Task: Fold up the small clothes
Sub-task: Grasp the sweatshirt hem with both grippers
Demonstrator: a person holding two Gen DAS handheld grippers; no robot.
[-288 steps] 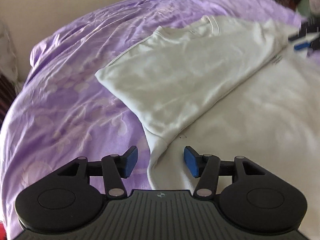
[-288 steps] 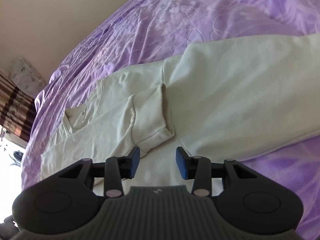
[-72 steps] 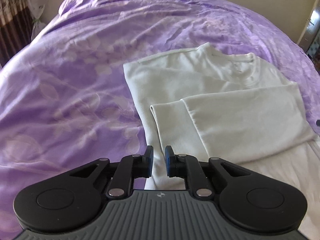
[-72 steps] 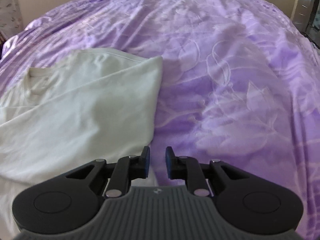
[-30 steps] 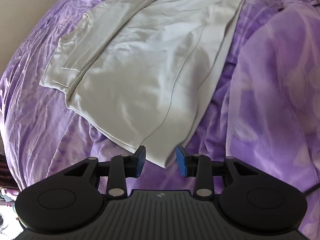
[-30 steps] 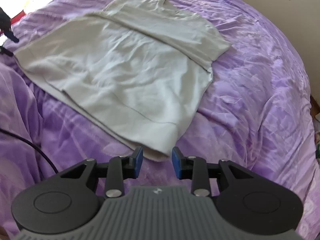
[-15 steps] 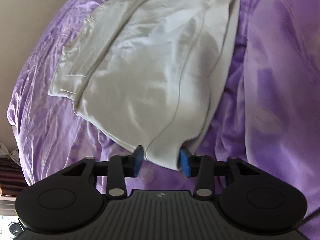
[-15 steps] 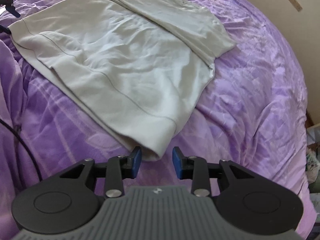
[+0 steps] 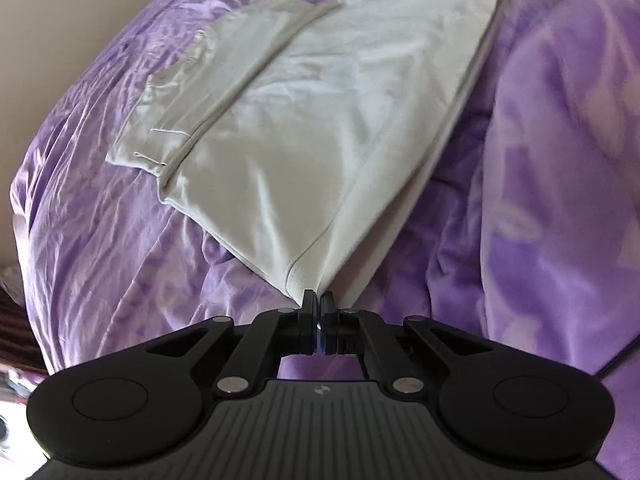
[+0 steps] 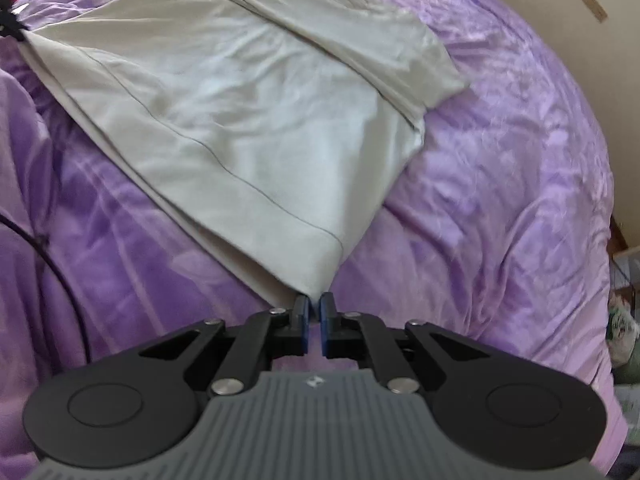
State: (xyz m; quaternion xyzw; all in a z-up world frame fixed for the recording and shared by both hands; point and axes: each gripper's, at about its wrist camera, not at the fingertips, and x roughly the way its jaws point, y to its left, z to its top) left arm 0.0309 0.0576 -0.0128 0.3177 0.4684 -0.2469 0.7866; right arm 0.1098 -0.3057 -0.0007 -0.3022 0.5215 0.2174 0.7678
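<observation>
1. The left gripper (image 9: 319, 300) sits low over the bed, its black jaws pinched tight on the near hem corner of the cream-white cotton T-shirt (image 9: 320, 120), with fabric fanning up and away from the tips.
2. The right gripper (image 10: 314, 305) is just as low, jaws nearly together and clamping the shirt's (image 10: 240, 112) other hem corner.
3. The shirt lies on the wrinkled purple floral bedspread (image 9: 120, 240), sleeves folded in, hem edge lifted between the two grips.
4. The left view alone shows a heaped purple fold of bedding at the right.
5. The right view alone shows a thin black cable (image 10: 60, 280) crossing the bedspread at the left, and a beige wall (image 10: 560, 8) beyond.
</observation>
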